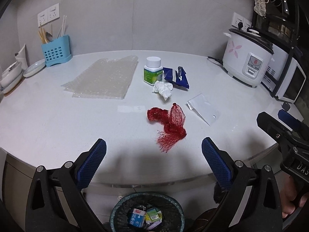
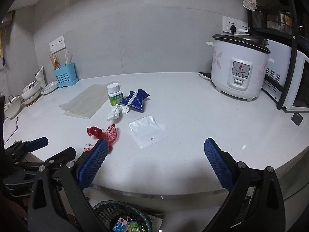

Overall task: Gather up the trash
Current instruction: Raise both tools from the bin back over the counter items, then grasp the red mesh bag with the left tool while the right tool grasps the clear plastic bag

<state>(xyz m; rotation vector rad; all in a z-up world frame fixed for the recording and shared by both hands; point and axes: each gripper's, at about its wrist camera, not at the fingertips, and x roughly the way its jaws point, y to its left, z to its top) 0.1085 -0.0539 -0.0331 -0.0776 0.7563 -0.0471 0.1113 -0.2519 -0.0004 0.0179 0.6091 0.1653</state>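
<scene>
One crumpled red mesh net [image 1: 168, 124], frayed end, flat on counter [image 1: 58, 119]

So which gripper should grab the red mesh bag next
Probably left. The red mesh bag lies just ahead between the open left gripper's fingers; it sits off beside the right gripper's left finger.

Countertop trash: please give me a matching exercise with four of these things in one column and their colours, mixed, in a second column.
Things:
1. mesh net
2. snack wrapper
3. crumpled tissue
4. bubble wrap

Colours:
A. white
B. clear
C. red
D. dark blue

Pairs: 1-C, 2-D, 3-A, 4-B
</scene>
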